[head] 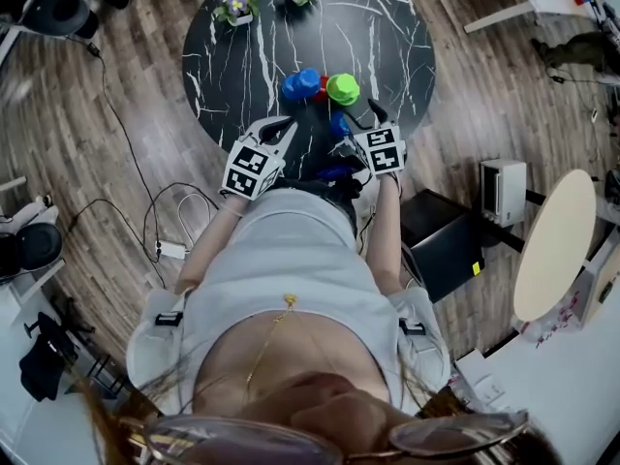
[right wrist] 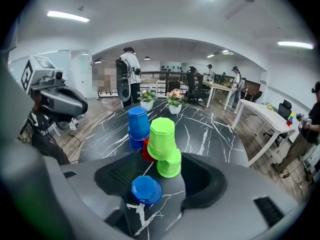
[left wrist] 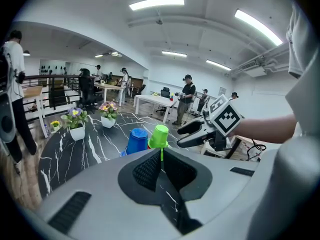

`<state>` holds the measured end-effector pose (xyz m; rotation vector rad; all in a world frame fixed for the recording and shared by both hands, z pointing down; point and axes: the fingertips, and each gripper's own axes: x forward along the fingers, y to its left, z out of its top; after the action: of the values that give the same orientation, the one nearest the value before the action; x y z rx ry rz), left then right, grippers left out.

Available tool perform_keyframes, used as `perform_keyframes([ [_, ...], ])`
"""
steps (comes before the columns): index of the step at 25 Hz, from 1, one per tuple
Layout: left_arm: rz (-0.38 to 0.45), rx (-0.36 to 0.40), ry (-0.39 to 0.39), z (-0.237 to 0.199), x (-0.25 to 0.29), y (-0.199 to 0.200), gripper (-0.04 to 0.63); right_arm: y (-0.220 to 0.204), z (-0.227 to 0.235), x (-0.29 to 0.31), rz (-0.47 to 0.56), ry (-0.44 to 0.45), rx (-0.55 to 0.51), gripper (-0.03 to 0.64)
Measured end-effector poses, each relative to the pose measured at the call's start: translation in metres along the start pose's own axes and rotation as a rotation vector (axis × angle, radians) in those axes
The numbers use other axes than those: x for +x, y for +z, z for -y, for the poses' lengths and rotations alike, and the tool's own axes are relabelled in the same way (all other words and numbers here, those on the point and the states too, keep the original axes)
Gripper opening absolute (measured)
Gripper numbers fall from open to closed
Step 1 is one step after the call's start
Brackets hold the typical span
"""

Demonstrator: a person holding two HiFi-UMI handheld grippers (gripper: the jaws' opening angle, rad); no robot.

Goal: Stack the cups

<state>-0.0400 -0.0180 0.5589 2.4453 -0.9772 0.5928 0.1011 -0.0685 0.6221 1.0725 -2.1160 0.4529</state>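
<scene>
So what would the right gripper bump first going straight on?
Probably the small upside-down blue plastic cup, between the right gripper's open jaws; the stacked green plastic cups stand beyond.

I'm working in an open-plan office: white desks [left wrist: 155, 100] and black office chairs [left wrist: 86, 88] are standing on the wood-look floor [head: 87, 134], strip lights [left wrist: 156, 3] are glowing overhead, and people [left wrist: 188, 94] are milling about beyond my round marble table [head: 387, 37].

No word, brand or number seems readable anywhere; the marker cubes [head: 252, 170] bear only black-and-white square patterns.
</scene>
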Motion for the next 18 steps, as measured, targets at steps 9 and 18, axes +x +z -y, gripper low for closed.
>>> perform_keyframes([
  [9, -0.025, 0.017, -0.031, 0.003, 0.001, -0.004, 0.038, -0.022, -0.012, 0.007, -0.07, 0.029, -0.021, 0.268],
  [18, -0.058, 0.027, -0.052, 0.001, -0.001, -0.014, 0.038, -0.048, -0.025, 0.023, -0.154, 0.067, -0.033, 0.27],
])
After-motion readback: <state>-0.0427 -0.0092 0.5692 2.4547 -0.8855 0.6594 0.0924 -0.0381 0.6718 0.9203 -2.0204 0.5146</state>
